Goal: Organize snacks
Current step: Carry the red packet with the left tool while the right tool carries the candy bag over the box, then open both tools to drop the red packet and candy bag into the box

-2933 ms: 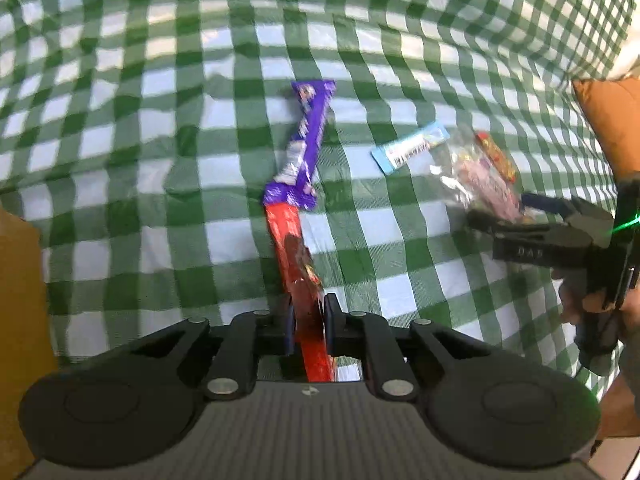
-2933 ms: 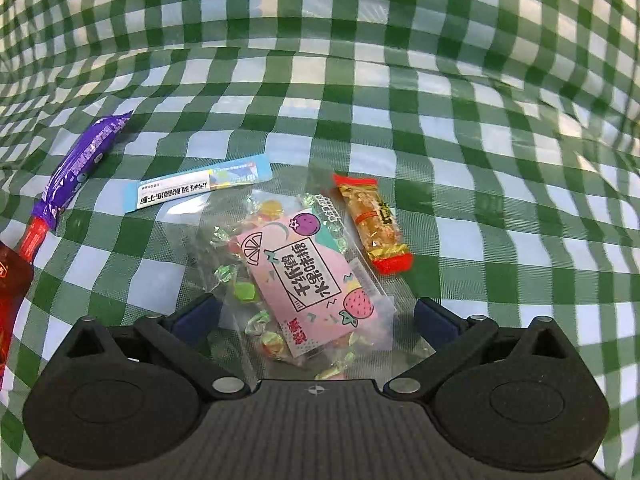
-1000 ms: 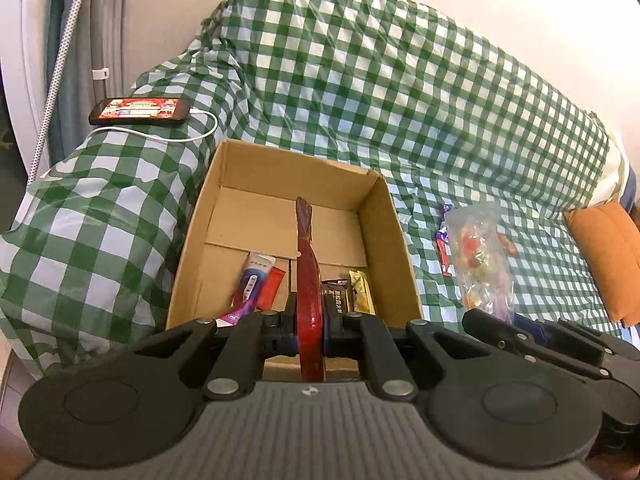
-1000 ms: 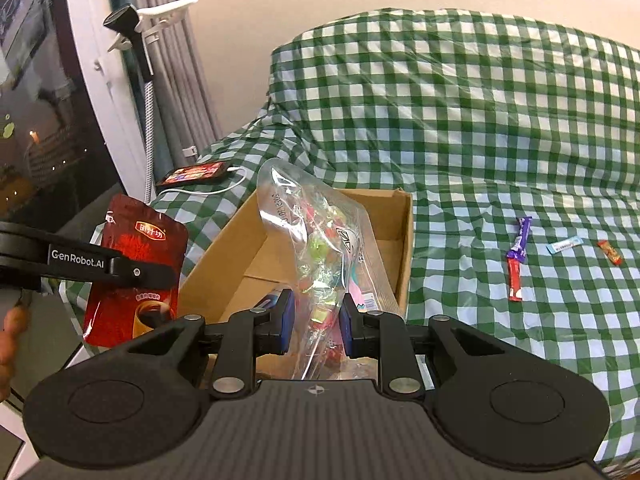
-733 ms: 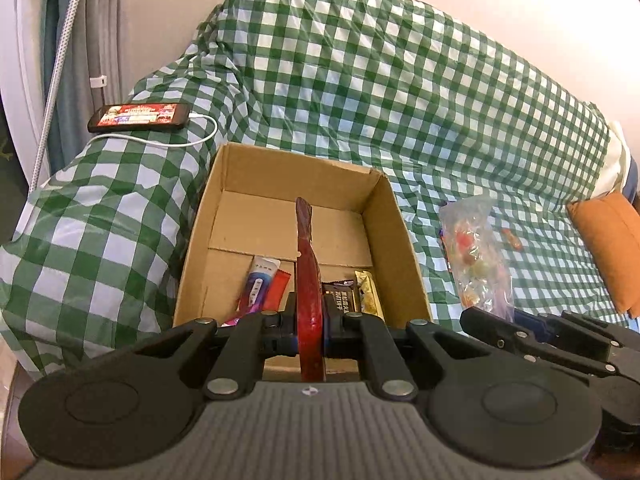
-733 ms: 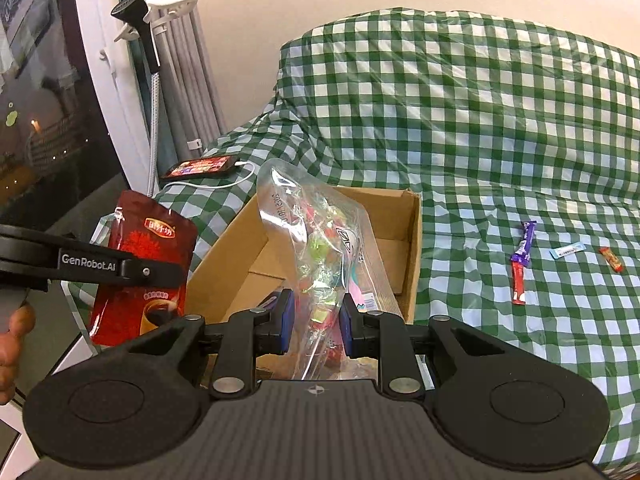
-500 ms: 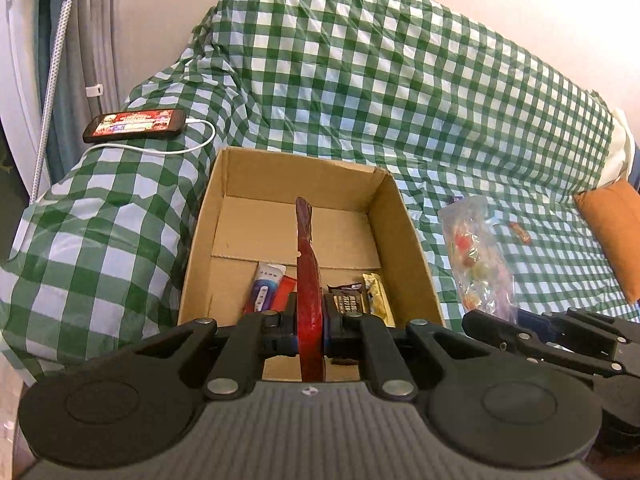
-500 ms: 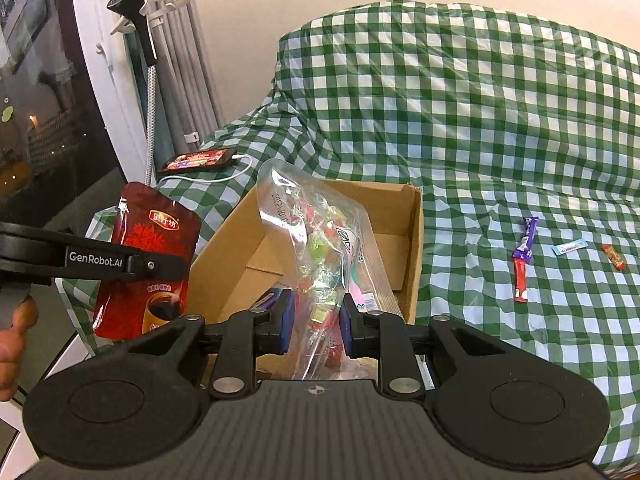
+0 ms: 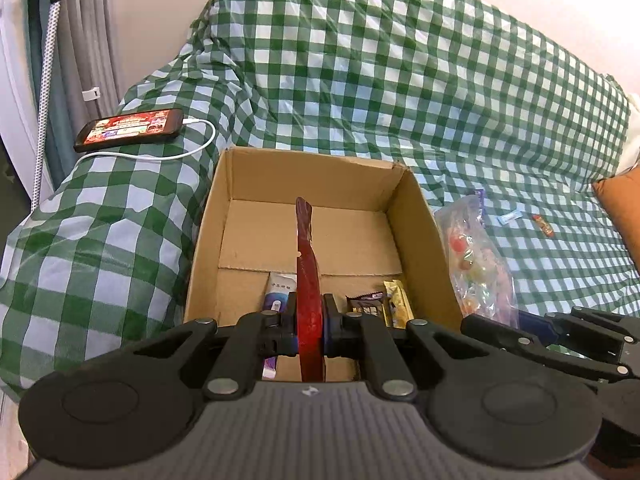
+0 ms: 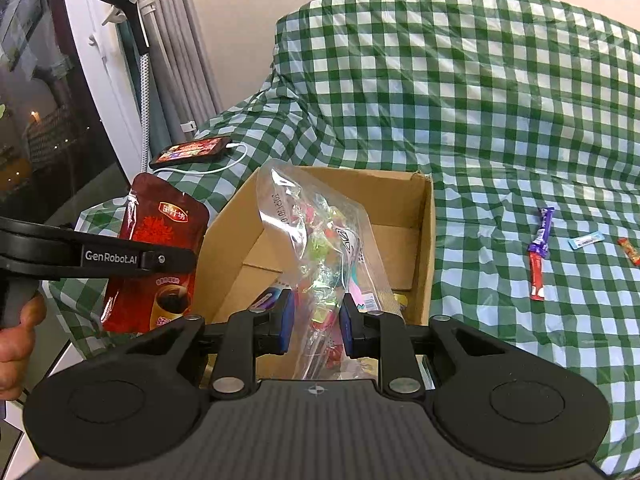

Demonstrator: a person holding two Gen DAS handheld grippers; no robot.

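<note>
- While my left jaws (image 9: pixel 308 326) clamp tight on a red pouch (image 9: pixel 307 280), seen edge-on, it hangs over the open cardboard box (image 9: pixel 416 216).
- My right jaws (image 10: pixel 315 322) pinch a clear bag of candies (image 10: pixel 320 248), also above the box.
- Wrapped bars (image 9: pixel 378 308) lie on the box floor.
- Beyond, a purple bar (image 10: pixel 542 232) and small packets (image 10: pixel 586 240) rest on the green checked cover (image 10: pixel 480 100).

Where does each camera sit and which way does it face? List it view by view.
Left wrist: rides the left gripper, looking down into the cardboard box; its jaws clamp the red pouch edge-on.
Right wrist: rides the right gripper, facing the box across the checked cloth; jaws grip the candy bag; a hand shows.
Shared: box, both snacks, phone.
</note>
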